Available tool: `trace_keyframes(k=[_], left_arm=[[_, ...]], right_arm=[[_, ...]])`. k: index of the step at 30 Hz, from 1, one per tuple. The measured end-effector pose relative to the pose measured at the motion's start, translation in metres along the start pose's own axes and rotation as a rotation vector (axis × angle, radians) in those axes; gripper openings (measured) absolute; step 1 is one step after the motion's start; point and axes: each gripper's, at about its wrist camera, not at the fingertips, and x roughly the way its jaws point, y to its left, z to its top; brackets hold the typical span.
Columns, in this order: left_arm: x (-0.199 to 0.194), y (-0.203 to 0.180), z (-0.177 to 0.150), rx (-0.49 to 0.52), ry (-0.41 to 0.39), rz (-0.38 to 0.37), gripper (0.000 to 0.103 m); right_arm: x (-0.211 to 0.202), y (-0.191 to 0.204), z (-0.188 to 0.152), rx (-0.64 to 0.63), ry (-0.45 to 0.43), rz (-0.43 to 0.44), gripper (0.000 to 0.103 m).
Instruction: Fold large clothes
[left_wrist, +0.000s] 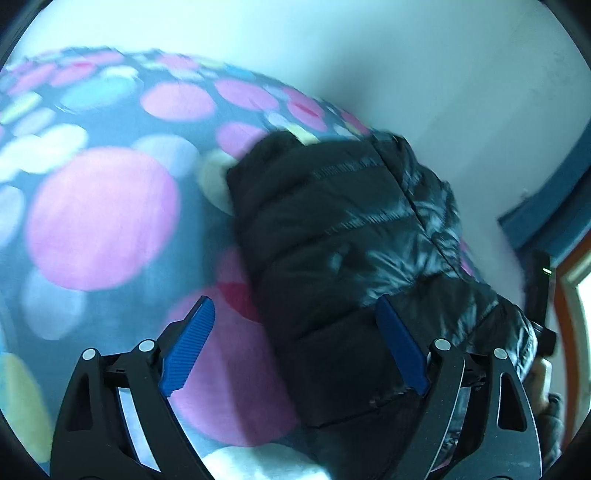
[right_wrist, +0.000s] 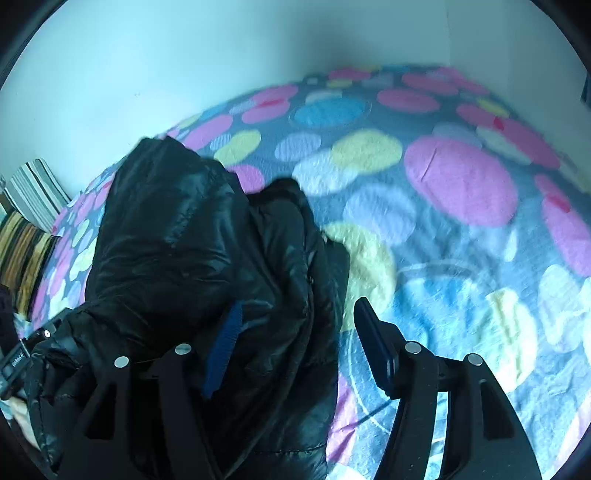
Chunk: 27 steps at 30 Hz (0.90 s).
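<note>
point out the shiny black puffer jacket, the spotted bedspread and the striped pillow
shiny black puffer jacket (left_wrist: 332, 229), left wrist view, quilted body
spotted bedspread (right_wrist: 458, 181), right wrist view, large pink dot
striped pillow (right_wrist: 35, 192), right wrist view, pale striped face

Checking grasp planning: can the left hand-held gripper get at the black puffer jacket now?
Probably yes. The left hand-held gripper is open, and the black puffer jacket already lies partly between its fingers, nothing in between.
</note>
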Motion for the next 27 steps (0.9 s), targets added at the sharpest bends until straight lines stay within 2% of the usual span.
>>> trace_keyframes(k=[2,4,5,8,10,11,12,15,20,27], left_arm=[[0.009,-0.007,-0.002,0.009,0.007,-0.026,0.092],[0.020,-0.010,-0.001,0.009,0.030,-0.076,0.095],[0.026,-0.010,0.000,-0.009,0.047,-0.095,0.096],[0.046,-0.005,0.004,-0.075,0.097,-0.146,0.100],[0.049,-0.008,0.006,-0.068,0.099,-0.148,0.100],[0.048,-0.013,0.007,-0.053,0.092,-0.149,0.100],[0.046,-0.016,0.008,-0.040,0.090,-0.151,0.100],[0.038,-0.019,0.013,-0.034,0.080,-0.152,0.100],[0.008,-0.006,0.038,-0.004,0.022,-0.101,0.100],[-0.019,0.051,0.087,-0.003,-0.056,0.011,0.099]], right_arm=[[0.011,-0.006,-0.001,0.026,0.031,0.040,0.063],[0.027,-0.016,-0.003,0.086,0.075,0.103,0.070],[0.034,-0.021,-0.004,0.118,0.091,0.138,0.074],[0.048,-0.029,-0.007,0.172,0.113,0.216,0.078],[0.053,-0.023,-0.008,0.153,0.119,0.252,0.067],[0.052,-0.019,-0.007,0.150,0.112,0.275,0.055],[0.051,-0.014,-0.006,0.144,0.101,0.284,0.047],[0.048,-0.003,-0.004,0.139,0.071,0.330,0.034],[0.051,0.036,0.010,0.107,0.051,0.406,0.030],[0.095,0.116,0.057,0.059,0.055,0.499,0.029]])
